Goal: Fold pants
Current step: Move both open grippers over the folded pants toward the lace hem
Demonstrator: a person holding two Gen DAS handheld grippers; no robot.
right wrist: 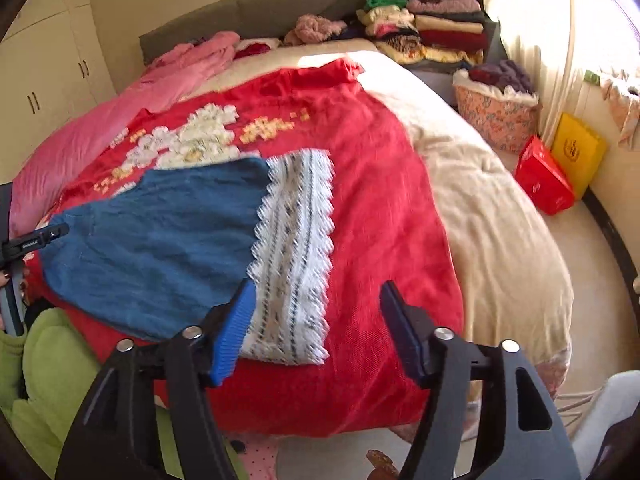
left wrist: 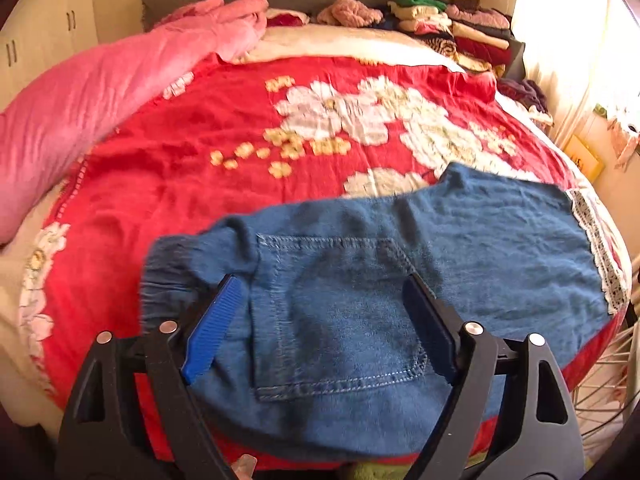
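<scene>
Looks like I'm maybe halfway: pants (left wrist: pixel 400 280) lie folded flat on the bed (right wrist: pixel 500 220) right under both my grippers, left gripper (left wrist: pixel 324 300) and right gripper (right wrist: pixel 318 304) spread wide, holding nothing, another fold probably left.

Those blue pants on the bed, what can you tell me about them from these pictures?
The pants look like soft blue denim, lying flat on the red flowered blanket. A stitched patch pocket faces up, the waistband is gathered as if elastic, and the leg end carries a wide band of white lace trim. Both open grippers, left and right, are near them; neither grips the fabric.
</scene>
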